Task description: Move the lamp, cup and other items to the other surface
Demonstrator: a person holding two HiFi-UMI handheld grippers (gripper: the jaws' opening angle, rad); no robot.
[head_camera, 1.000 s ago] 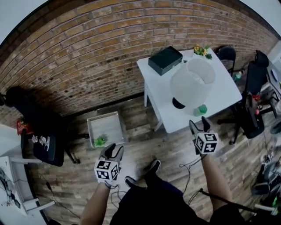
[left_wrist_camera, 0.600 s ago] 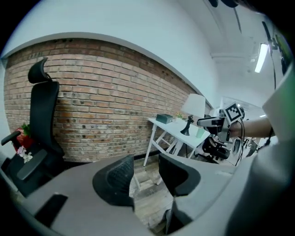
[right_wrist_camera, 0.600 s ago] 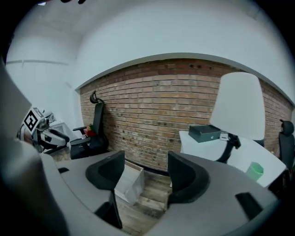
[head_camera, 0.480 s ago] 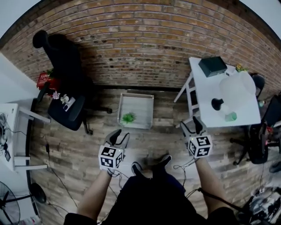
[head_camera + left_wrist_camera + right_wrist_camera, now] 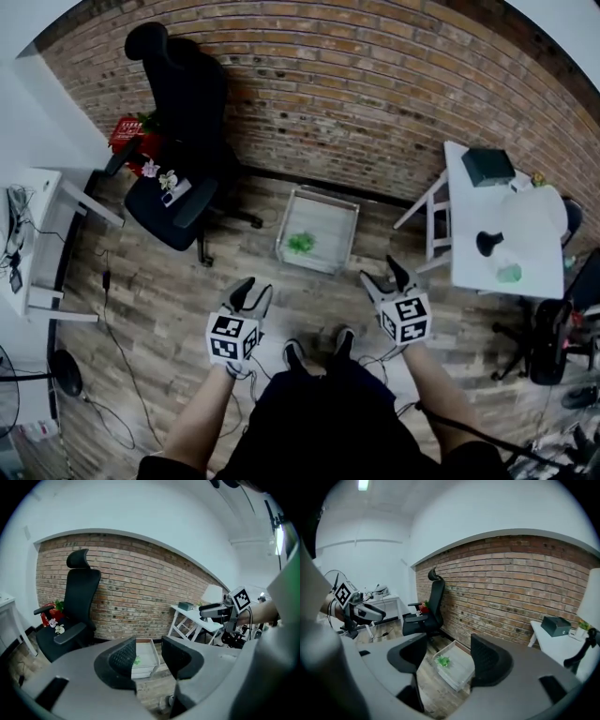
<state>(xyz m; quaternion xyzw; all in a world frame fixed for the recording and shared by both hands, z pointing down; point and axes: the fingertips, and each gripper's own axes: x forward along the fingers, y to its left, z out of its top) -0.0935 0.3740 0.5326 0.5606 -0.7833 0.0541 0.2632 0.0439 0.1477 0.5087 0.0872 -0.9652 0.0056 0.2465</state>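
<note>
The lamp with its white shade and black base stands on the white table at the right. Beside it are a green cup and a dark box. My left gripper and right gripper are both open and empty, held over the wooden floor well away from that table. In the left gripper view the lamp shade and the table show at the right. The right gripper view catches the box and the shade's edge.
A shallow white tray with a small green item lies on the floor ahead of both grippers. A black office chair stands against the brick wall at left. Another white table is at the far left; cables run across the floor.
The view has swung left: the lamp table slid from the upper middle to the right edge. Both grippers moved away from it and now hang over the floor near the tray.
</note>
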